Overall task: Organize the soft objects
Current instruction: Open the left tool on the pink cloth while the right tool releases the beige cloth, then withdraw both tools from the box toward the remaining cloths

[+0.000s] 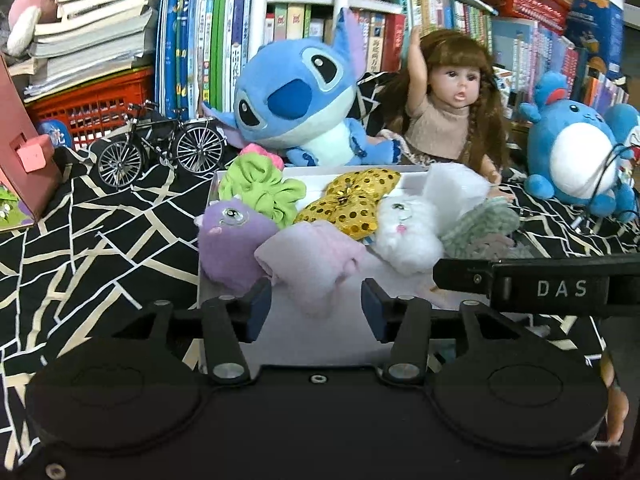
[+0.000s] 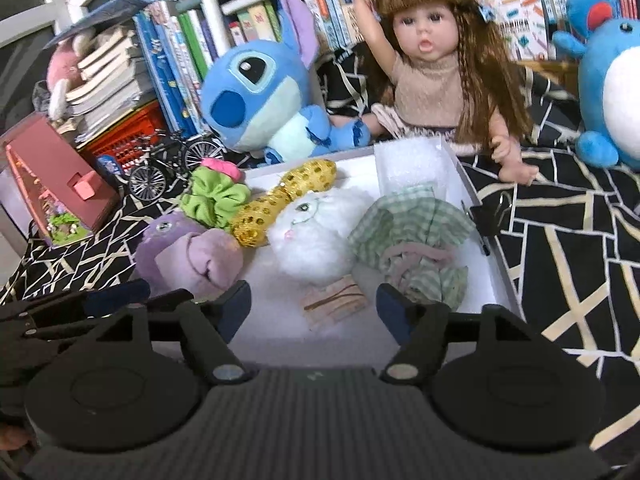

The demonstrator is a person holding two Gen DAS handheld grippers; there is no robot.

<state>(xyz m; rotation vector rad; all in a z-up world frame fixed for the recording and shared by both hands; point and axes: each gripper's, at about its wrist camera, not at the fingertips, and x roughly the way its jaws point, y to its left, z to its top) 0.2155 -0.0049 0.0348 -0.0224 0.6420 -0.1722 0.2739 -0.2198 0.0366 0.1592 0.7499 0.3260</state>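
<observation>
A white box holds several soft things: a purple plush, a pale lilac cloth, a green scrunchie, a gold sequin bow, a white fluffy plush, a green checked scrunchie and a small striped piece. My left gripper is open at the box's near edge, just before the lilac cloth. My right gripper is open over the box's near edge, the striped piece between its fingers, untouched.
A blue Stitch plush, a doll and a blue round plush sit behind the box before shelves of books. A model bicycle and a pink box stand left. The black patterned cloth covers the surface.
</observation>
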